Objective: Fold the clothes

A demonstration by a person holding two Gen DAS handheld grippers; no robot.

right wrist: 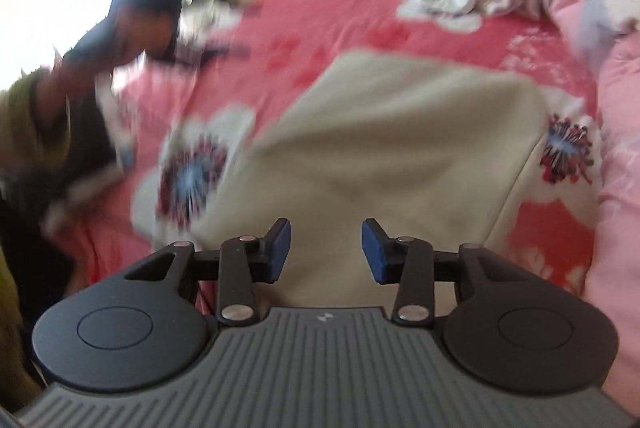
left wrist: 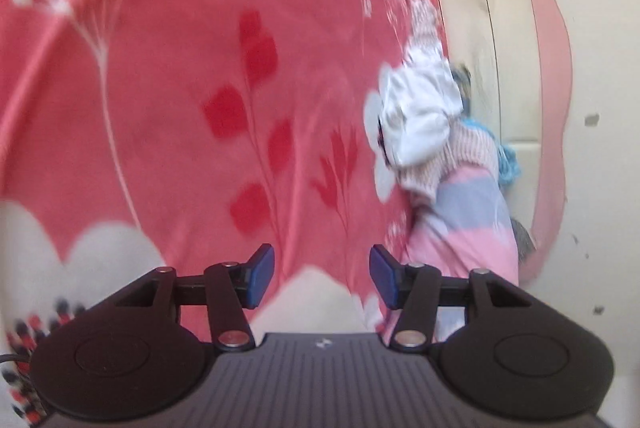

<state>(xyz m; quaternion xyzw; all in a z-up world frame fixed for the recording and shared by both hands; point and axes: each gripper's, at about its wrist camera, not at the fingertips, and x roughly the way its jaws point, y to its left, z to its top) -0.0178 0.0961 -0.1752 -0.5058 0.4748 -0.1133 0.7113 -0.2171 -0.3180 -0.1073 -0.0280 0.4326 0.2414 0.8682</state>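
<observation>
Left wrist view: my left gripper (left wrist: pixel 322 276) has its jaws spread with nothing between them; only the red floral bedspread (left wrist: pixel 180 88) lies ahead. A heap of unfolded clothes (left wrist: pixel 424 124), white and striped pieces over a pink and grey one, sits ahead and to the right of the jaws, against the pink headboard (left wrist: pixel 556 108). The picture is smeared. Risk: closing here would pinch bedspread instead of a garment, or snag several pieces of the heap at once.

Right wrist view: my right gripper (right wrist: pixel 326 252) also has its jaws spread and empty. The beige folded garment (right wrist: pixel 384 148) lies directly ahead of and beneath them, apart from the pads. To the left of the jaws, a blurred hand (right wrist: pixel 132 28) with the other gripper. Risk: a careless pass could drag a layer and undo the fold.

No readable writing; only a small, illegible emblem on each gripper body.
</observation>
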